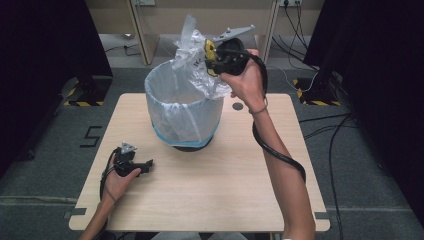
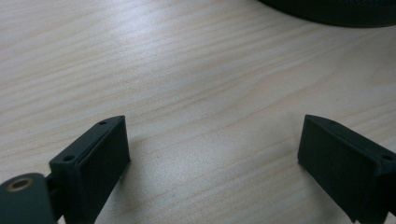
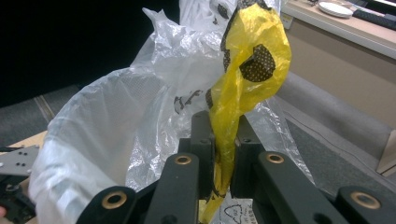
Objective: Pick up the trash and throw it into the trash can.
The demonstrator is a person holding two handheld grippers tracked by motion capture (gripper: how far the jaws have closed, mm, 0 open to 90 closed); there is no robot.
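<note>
A bin [image 1: 184, 117] lined with a clear plastic bag [image 1: 192, 60] stands at the back middle of the wooden table [image 1: 225, 175]. My right gripper [image 1: 210, 57] is raised over the bin's far right rim. In the right gripper view it [image 3: 219, 140] is shut on a yellow printed strip of plastic [image 3: 247, 51], with the clear bag [image 3: 154, 93] bunched behind and lifted from the rim. My left gripper [image 1: 148, 164] rests low on the table at the front left. Its jaws [image 2: 212, 149] stand wide open over bare wood, with the bin's dark base [image 2: 336, 11] just ahead.
A small dark round mark [image 1: 237, 106] sits on the table right of the bin. Cables [image 1: 325, 120] trail over the grey floor on the right. Black curtains flank both sides, and a wooden cabinet [image 1: 150, 20] stands at the back.
</note>
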